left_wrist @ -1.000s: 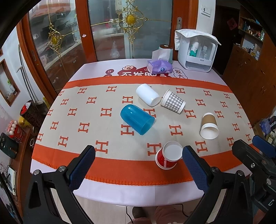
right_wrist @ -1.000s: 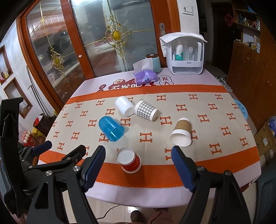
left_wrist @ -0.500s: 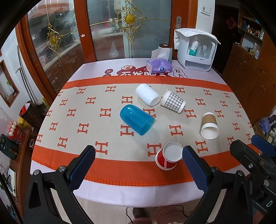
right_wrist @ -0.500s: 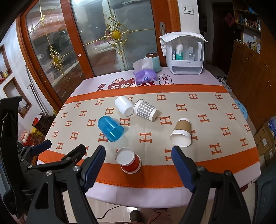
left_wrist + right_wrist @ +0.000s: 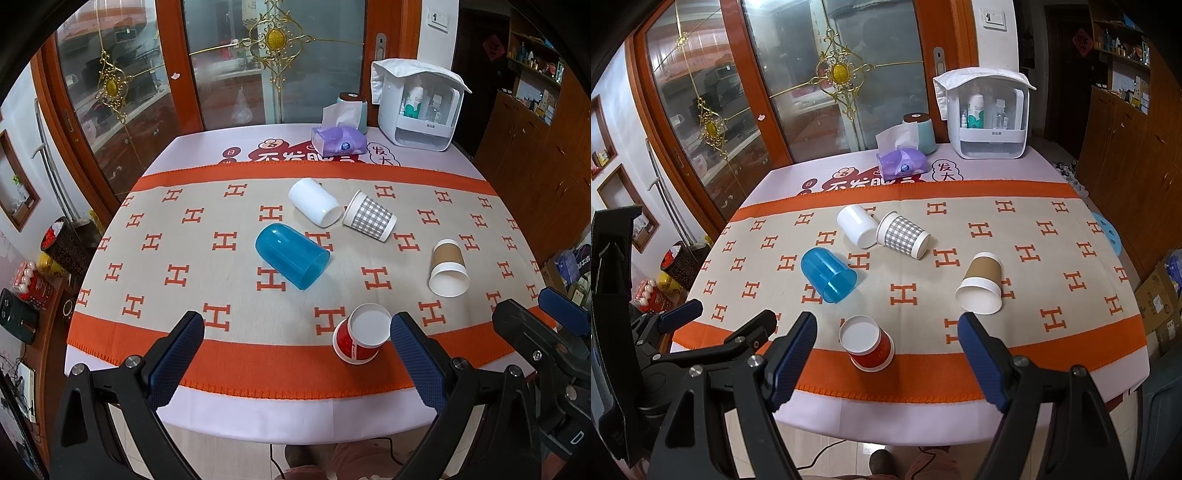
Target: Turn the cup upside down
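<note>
Several cups lie on their sides on the orange-and-beige cloth: a blue plastic cup (image 5: 291, 261) (image 5: 828, 274), a white cup (image 5: 314, 207) (image 5: 857, 226), a grey checked paper cup (image 5: 369, 220) (image 5: 903, 235), a brown paper cup (image 5: 448, 267) (image 5: 981, 283) and a red paper cup (image 5: 362, 338) (image 5: 867, 343) nearest the front edge. My left gripper (image 5: 295, 350) is open and empty, above the front edge. My right gripper (image 5: 886, 350) is open and empty, over the red cup's side of the table edge.
A purple tissue pack (image 5: 339, 141), a teal roll holder (image 5: 354, 107) and a white storage box (image 5: 419, 105) stand at the table's far side. Glass doors are behind. Wooden cabinets (image 5: 535, 147) line the right. Floor clutter sits at the left (image 5: 62, 245).
Both grippers have drifted very slightly; the cups have not moved and both grippers stay open.
</note>
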{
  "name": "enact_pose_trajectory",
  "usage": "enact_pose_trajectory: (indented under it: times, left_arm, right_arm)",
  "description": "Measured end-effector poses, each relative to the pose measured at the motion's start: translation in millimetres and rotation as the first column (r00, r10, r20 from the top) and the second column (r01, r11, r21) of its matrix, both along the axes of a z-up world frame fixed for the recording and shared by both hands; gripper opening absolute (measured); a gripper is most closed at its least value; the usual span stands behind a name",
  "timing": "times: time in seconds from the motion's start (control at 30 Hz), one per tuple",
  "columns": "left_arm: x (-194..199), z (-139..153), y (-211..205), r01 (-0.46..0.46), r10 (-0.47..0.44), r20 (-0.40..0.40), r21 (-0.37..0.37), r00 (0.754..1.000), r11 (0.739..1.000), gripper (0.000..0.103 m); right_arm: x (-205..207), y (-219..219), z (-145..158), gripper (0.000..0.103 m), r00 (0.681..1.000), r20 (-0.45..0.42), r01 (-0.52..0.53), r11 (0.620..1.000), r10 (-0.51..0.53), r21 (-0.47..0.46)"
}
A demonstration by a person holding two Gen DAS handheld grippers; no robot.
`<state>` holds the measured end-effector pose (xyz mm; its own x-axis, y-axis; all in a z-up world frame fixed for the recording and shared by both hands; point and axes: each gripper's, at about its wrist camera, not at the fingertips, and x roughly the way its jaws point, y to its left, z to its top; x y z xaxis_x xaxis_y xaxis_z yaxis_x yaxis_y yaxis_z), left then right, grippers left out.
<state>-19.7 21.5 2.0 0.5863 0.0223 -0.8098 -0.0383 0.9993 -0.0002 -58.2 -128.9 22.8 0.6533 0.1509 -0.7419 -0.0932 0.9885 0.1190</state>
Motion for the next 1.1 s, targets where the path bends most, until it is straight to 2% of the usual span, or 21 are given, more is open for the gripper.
enact_pose_trajectory:
  times: [1.1]
  left_arm:
    - [-3.5,-5.0,3.3,0.004,-0.004,-0.013,0.002,1.000,1.000,0.100]
  right_arm:
    - [0.5,-0.1,-0.8,0.079,1.000,-0.002,0.000,1.000,0.000,0.003]
